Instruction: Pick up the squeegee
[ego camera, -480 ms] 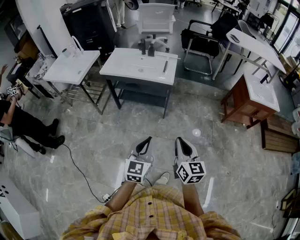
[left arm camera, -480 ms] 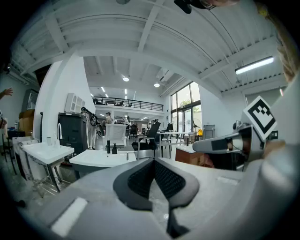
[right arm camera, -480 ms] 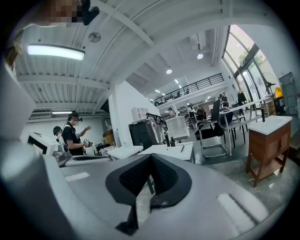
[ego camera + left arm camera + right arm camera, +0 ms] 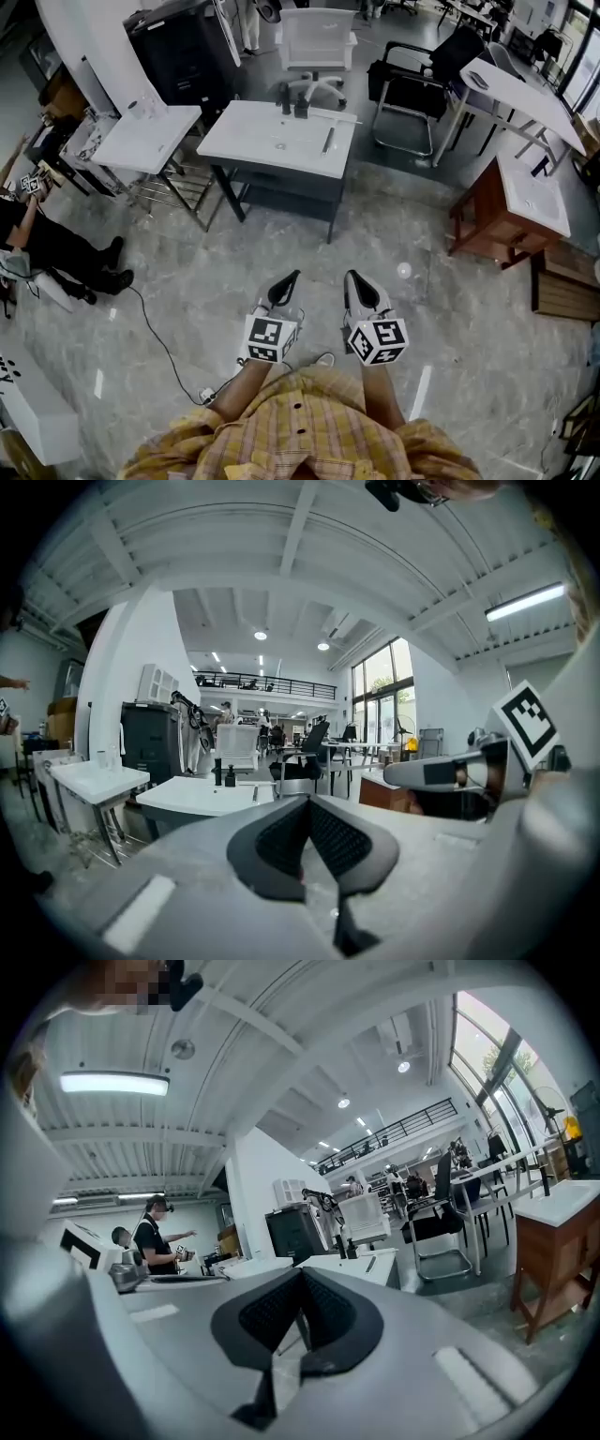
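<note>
The squeegee (image 4: 327,141), a thin dark bar, lies on the right part of the white table (image 4: 262,148) well ahead of me. It also shows small in the left gripper view as the squeegee (image 4: 254,794) and in the right gripper view as the squeegee (image 4: 370,1264). Two dark bottles (image 4: 292,101) stand at the table's far edge. My left gripper (image 4: 292,275) and right gripper (image 4: 350,275) are held side by side above the floor, far short of the table. Both are shut and hold nothing. The pads meet in the left gripper (image 4: 307,801) and in the right gripper (image 4: 300,1275).
A second white table (image 4: 145,139) stands to the left, with a black cabinet (image 4: 178,52) behind it. A white office chair (image 4: 314,42) and a black chair (image 4: 412,80) are beyond the table. A wooden basin stand (image 4: 511,211) is at right. A person (image 4: 56,248) sits at left, and a cable (image 4: 159,337) crosses the floor.
The table sits slightly lower in the head view and the view has swung a little. Both grippers keep the same side-by-side pose, shut and empty.
</note>
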### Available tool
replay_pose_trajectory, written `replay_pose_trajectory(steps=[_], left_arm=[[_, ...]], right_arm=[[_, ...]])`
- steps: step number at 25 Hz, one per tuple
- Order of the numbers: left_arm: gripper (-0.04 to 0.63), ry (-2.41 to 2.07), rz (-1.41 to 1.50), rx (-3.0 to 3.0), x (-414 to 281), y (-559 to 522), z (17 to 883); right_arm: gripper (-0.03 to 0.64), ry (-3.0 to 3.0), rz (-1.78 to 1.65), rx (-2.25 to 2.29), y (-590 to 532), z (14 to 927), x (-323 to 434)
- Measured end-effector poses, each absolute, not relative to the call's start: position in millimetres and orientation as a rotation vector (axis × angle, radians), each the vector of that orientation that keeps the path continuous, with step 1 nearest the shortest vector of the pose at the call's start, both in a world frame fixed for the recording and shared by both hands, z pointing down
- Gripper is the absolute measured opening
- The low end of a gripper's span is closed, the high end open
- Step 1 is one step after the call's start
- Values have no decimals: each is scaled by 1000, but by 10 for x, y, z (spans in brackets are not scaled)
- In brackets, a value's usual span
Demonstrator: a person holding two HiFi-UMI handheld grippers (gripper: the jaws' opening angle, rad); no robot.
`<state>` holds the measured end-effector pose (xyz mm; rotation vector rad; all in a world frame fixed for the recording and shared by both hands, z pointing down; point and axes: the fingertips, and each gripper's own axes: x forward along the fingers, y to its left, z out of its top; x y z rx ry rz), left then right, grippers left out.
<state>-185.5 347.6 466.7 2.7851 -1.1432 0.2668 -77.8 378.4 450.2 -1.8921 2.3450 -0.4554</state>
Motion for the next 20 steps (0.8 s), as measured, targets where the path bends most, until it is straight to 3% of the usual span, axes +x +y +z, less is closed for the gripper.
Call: replay_pose_trajectory(steps=[11,20], left_arm=[[0,-1080,306,2767,-1352,3387,4847],[0,-1041,258,2758,-861,2530,4923]], right_arm=[[0,2368,-547,-1829,3618,4722,-425],[0,2378,-510,-1872,2842,4731,-5]])
